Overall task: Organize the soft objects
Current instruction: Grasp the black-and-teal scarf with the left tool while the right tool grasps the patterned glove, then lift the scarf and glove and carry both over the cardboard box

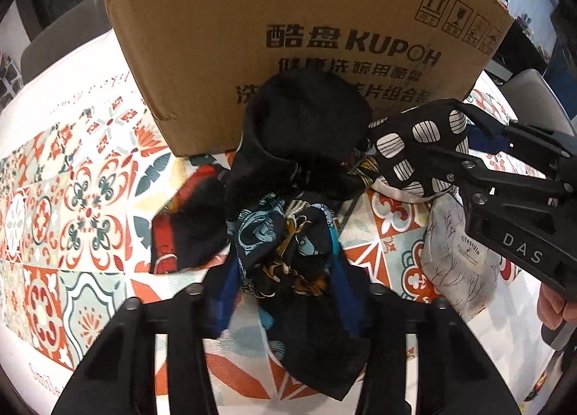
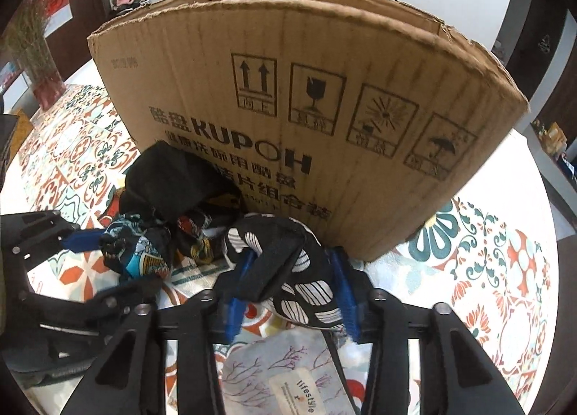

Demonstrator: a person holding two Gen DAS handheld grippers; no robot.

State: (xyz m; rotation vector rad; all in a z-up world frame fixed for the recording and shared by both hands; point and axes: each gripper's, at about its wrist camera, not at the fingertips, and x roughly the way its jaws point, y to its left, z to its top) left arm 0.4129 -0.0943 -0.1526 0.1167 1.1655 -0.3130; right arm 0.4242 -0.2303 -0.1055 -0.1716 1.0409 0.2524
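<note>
A heap of soft cloths lies on the tiled-pattern tablecloth against a cardboard box. My left gripper is shut on a dark scarf with blue and gold print, its blue pads pressing both sides. My right gripper is shut on a black cloth with white striped ovals. A plain black cloth rests behind them against the box.
A white cloth with a branch print and a "lifestyle" label lies under the right gripper. A glass vase of dried stems stands at the table's far left. Grey chairs surround the table. A hand holds the right gripper.
</note>
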